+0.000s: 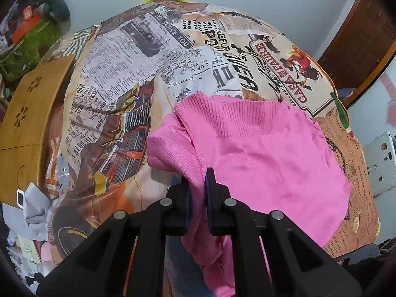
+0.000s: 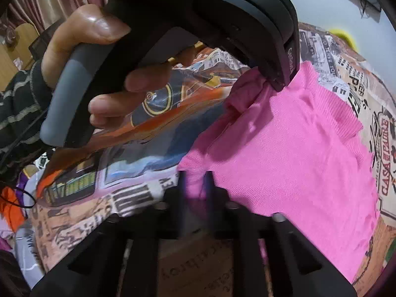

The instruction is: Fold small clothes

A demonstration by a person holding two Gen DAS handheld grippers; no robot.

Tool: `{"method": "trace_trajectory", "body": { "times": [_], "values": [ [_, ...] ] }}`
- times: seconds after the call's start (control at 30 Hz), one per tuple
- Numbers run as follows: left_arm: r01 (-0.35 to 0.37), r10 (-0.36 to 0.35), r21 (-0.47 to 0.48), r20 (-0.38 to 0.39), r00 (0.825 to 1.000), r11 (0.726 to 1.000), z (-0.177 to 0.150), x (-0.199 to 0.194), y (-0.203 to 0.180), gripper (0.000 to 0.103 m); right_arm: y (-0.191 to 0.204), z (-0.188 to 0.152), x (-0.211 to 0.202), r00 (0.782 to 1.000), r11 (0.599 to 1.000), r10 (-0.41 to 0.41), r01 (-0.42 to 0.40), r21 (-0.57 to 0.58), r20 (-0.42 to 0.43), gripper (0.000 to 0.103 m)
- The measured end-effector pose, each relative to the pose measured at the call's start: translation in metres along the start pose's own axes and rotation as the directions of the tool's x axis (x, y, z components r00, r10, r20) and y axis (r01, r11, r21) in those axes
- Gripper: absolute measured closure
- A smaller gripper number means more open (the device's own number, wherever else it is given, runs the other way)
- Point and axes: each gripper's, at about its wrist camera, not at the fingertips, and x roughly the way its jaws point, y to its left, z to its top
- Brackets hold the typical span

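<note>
On my printed bedspread (image 1: 118, 79) I read the newspaper headline "TO SERVE YOU" (image 1: 170, 31), large black letters "POWER" (image 1: 230, 57) seen upside down, and a red label "CASA" (image 1: 295, 91) followed by a word that looks like "FAURE". From my right wrist camera the same red "CASA" (image 2: 386, 182) shows at the bedspread's right edge. Smaller newsprint is illegible.

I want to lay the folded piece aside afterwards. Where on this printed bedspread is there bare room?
The newspaper-print bedspread lies bare beyond and left of the pink knitted garment, up to the bamboo lap table. It is crowded near the front: both grippers, left and right, pinch the garment's edge there, and crumpled grey cloth fills the left corner.
</note>
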Motion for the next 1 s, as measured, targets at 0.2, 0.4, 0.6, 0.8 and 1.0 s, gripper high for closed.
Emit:
{"method": "trace_trajectory", "body": {
  "times": [0.2,0.4,0.6,0.8,1.0],
  "values": [
    [-0.019,0.019,0.008,0.022,1.0,1.0,0.012,-0.013,-0.009,0.093,-0.008,-0.012,-0.027,0.996,1.0,-0.001,-0.002,0.029,0.087,0.098],
    [-0.04,0.038,0.022,0.07,0.997,0.999,0.039,-0.038,-0.041,0.093,-0.036,-0.029,-0.08,0.973,0.995,-0.019,-0.004,0.098,0.229,0.098],
    [-0.049,0.045,0.046,0.09,0.995,0.998,0.07,-0.048,-0.096,0.093,-0.071,-0.055,-0.122,0.942,0.978,-0.068,-0.001,0.207,0.329,0.098],
    [-0.047,0.039,0.112,0.079,0.996,0.993,0.09,-0.035,-0.16,0.093,-0.099,-0.083,-0.14,0.928,0.955,-0.12,0.011,0.295,0.353,0.098],
    [-0.026,0.018,0.169,0.044,0.999,0.985,0.097,-0.002,-0.217,0.093,-0.125,-0.114,-0.147,0.926,0.931,-0.185,0.058,0.361,0.33,0.098]
  ]
}}
